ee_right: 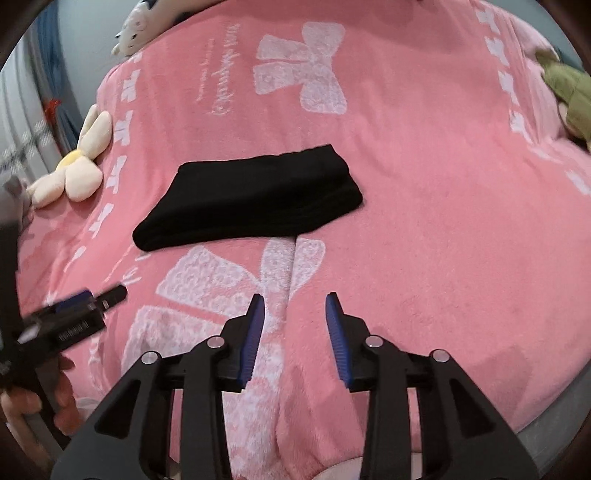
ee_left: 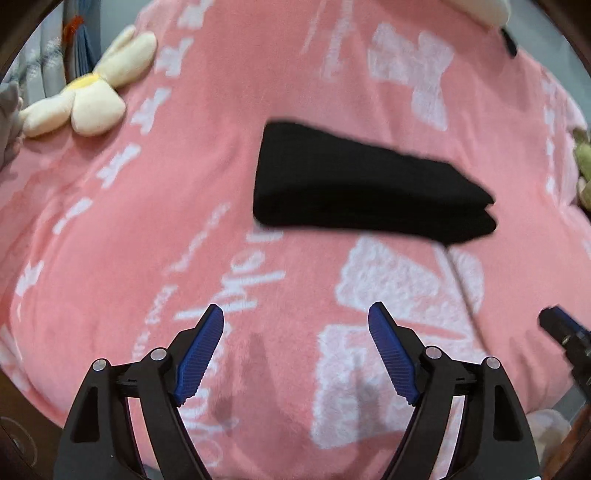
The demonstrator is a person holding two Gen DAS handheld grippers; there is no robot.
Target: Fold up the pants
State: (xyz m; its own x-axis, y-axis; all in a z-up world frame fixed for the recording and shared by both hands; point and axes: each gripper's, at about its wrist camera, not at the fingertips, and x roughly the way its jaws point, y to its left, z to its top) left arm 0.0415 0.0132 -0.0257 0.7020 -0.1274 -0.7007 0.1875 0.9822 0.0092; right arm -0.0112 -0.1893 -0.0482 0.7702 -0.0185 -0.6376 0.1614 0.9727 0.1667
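Note:
The black pants (ee_left: 354, 184) lie folded into a compact layered bundle on the pink blanket (ee_left: 184, 184); they also show in the right wrist view (ee_right: 255, 199). My left gripper (ee_left: 295, 314) is open and empty, held back from the bundle, nearer the bed's front edge. My right gripper (ee_right: 295, 301) is open and empty, also short of the bundle. The left gripper shows at the left edge of the right wrist view (ee_right: 74, 314), held in a hand. The right gripper's tip shows at the right edge of the left wrist view (ee_left: 565, 328).
A cream flower plush (ee_left: 85, 92) lies at the blanket's left side, also seen in the right wrist view (ee_right: 74, 170). A green plush (ee_right: 569, 96) sits at the right. A white plush (ee_right: 136, 29) lies at the far end. Curtains (ee_right: 26, 122) hang at the left.

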